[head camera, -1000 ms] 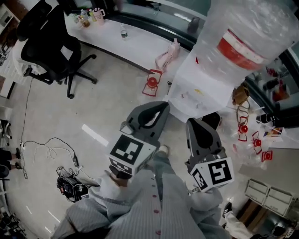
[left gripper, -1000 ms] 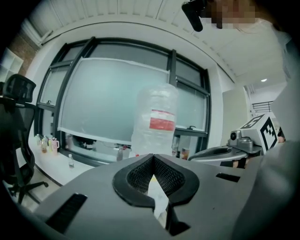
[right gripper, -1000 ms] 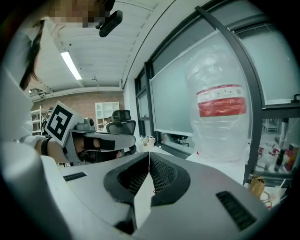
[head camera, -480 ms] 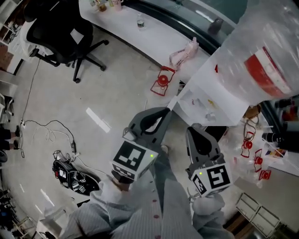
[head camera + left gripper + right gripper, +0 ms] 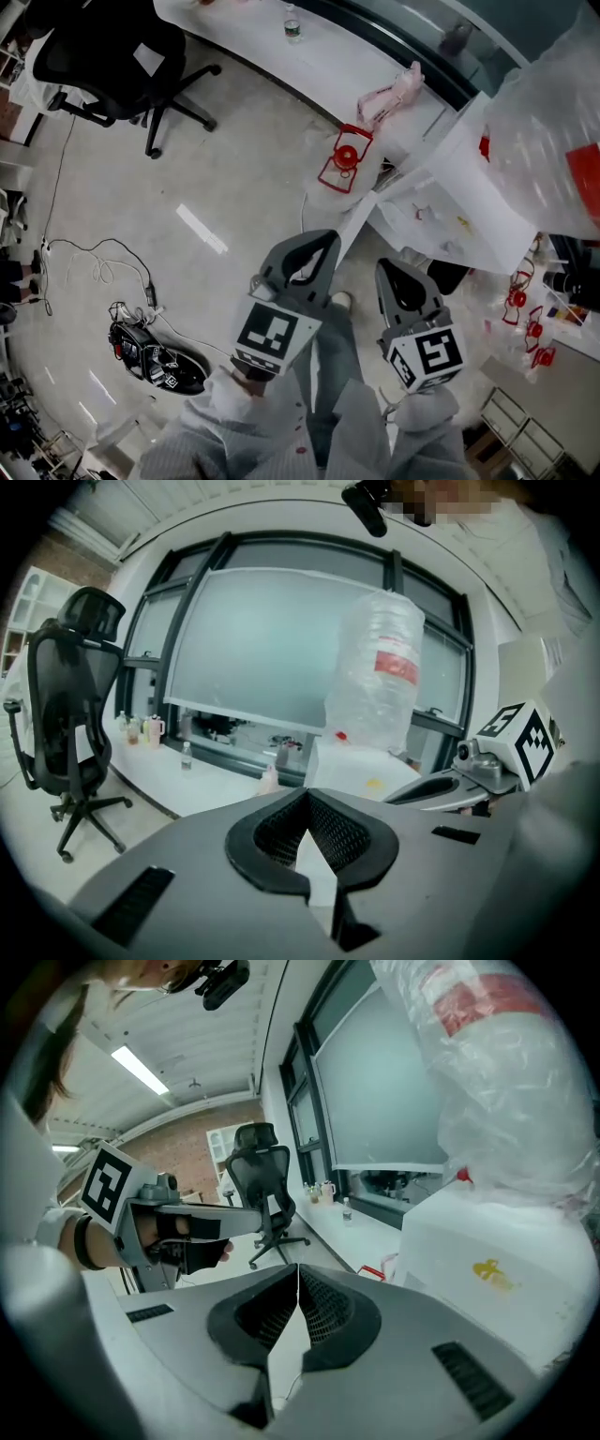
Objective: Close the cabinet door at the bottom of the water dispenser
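Cabinet door (image 5: 359, 220) shows in the head view as a narrow white panel swung out from the lower left corner of the water dispenser (image 5: 450, 211), slanting down toward the middle of the frame. Its free end lies just beside the tip of the left gripper (image 5: 328, 240), on that tip's right; whether the two touch cannot be told. The right gripper (image 5: 390, 266) sits lower right of the door, close under the dispenser's front edge. Neither gripper view shows the door.

The left gripper (image 5: 305, 794) has its jaws drawn together at the tips with nothing between them. The right gripper (image 5: 298, 1267) is likewise closed and empty.

The big clear water bottle (image 5: 506, 1082) on top of the dispenser carries a red label whose print is too blurred to read. A small yellow mark (image 5: 492, 1274) sits on the dispenser's white top; it cannot be read either. Each gripper's cube bears black-and-white square markers.

Around the dispenser, a red wire-frame thing (image 5: 342, 159) lies on the floor at upper centre, just above the door. A white counter (image 5: 319, 66) crosses the top of the frame with a small drink bottle (image 5: 292, 26) and a pink object (image 5: 389, 94) on it. A black office chair (image 5: 112, 47) stands at upper left. Loose cables (image 5: 94, 272) and a black device (image 5: 155, 361) lie at lower left. The person's shoe (image 5: 342, 300) shows between the two grippers.
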`<state>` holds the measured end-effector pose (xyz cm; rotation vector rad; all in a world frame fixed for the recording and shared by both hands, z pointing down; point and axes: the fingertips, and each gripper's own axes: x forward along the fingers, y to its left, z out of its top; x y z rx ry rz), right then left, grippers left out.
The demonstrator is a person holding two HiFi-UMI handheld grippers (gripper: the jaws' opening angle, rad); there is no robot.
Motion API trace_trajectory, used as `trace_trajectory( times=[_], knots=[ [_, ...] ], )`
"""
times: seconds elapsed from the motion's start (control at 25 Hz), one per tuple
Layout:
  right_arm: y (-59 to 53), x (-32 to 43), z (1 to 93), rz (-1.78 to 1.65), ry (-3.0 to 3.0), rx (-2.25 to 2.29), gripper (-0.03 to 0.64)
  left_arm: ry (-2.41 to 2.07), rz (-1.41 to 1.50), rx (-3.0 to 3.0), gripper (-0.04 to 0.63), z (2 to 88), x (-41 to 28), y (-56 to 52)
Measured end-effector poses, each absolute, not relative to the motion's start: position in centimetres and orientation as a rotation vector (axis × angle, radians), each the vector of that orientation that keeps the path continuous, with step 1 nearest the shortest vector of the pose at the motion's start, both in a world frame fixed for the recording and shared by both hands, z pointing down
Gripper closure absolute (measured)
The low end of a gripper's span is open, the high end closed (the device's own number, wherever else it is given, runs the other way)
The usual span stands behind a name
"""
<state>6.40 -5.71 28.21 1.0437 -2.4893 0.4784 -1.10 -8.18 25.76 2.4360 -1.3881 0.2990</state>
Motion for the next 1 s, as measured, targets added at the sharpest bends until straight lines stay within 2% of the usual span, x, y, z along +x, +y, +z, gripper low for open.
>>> trace_trajectory(
  times=[0.52,1.0],
  knots=[
    [-6.4,3.7,46.3,0.590,-2.315,1.001,0.600,-1.325,0.425,2.291,0.584,42.5,-3.4,-7.7],
    [-4.4,1.6,60.9,0.702,-2.114,0.963,0.598,-1.243,0.500,2.211,0.584,53.0,-4.7,-6.5]
  ],
)
